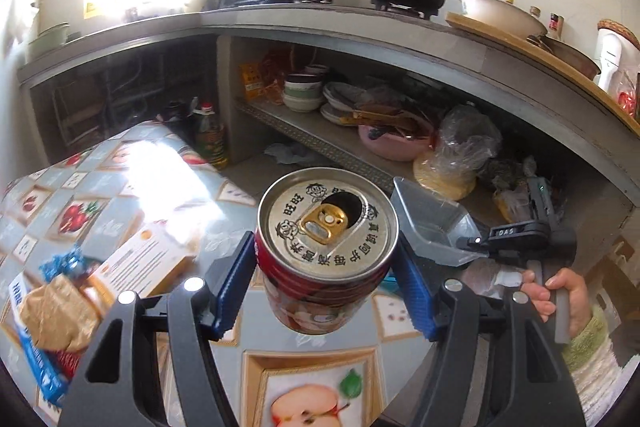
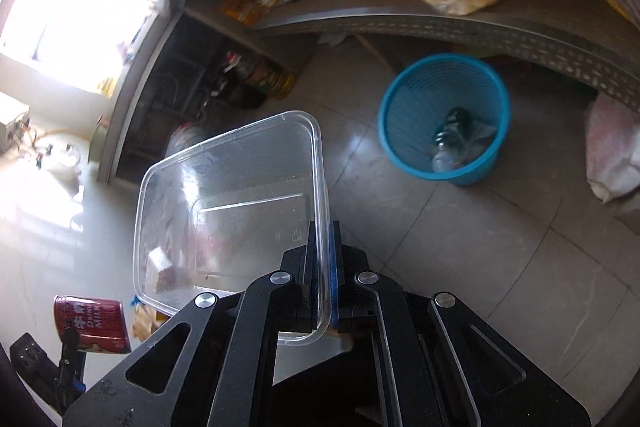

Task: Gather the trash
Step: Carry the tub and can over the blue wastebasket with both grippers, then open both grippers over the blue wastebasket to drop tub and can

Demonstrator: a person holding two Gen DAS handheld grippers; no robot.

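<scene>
My left gripper (image 1: 326, 263) is shut on a red drink can (image 1: 326, 247) with an open silver top, held upright above the table edge. The can also shows at the lower left of the right wrist view (image 2: 94, 323). My right gripper (image 2: 324, 267) is shut on the wall of a clear plastic food container (image 2: 232, 211), held in the air over the floor. The container also shows in the left wrist view (image 1: 432, 223), right of the can. A blue mesh waste basket (image 2: 404, 115) stands on the floor ahead and to the right, with a plastic bottle (image 2: 452, 143) inside.
A table with a fruit-print cloth (image 1: 120, 163) bears a card box (image 1: 148, 259), a brown paper bag (image 1: 60, 311) and a blue packet (image 1: 40, 359). A shelf (image 1: 320, 139) under the counter holds bowls and bags. An oil bottle (image 1: 210, 135) stands on the floor.
</scene>
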